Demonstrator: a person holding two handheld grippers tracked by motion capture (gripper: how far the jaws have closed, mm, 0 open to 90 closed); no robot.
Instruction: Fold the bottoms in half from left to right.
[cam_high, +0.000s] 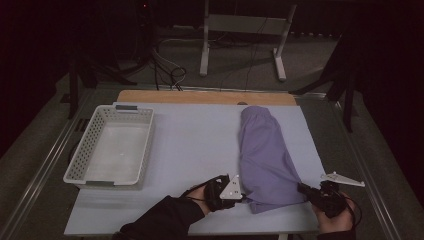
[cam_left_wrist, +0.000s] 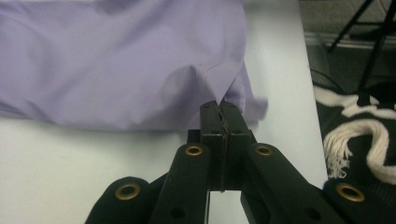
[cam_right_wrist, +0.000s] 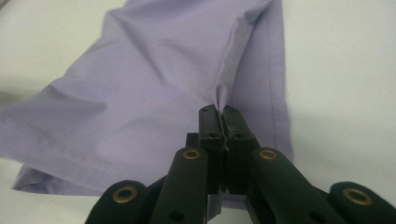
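A lilac cloth (cam_high: 266, 155) lies folded in a long strip on the pale table cover (cam_high: 195, 140), running from the far edge toward me. My left gripper (cam_high: 239, 190) pinches its near left corner; the left gripper view shows the jaws shut on a peak of fabric (cam_left_wrist: 224, 88). My right gripper (cam_high: 301, 188) holds the near right corner, and in the right gripper view its jaws are shut on a raised fold (cam_right_wrist: 222, 95) of the cloth (cam_right_wrist: 154, 88). Both hands sit at the table's near edge.
A white perforated basket (cam_high: 111, 145) stands at the left, nothing in it. A wooden board edge (cam_high: 200, 96) shows at the far side. Metal rails run along both table sides. A fringed rug (cam_left_wrist: 359, 135) lies on the floor beyond the table.
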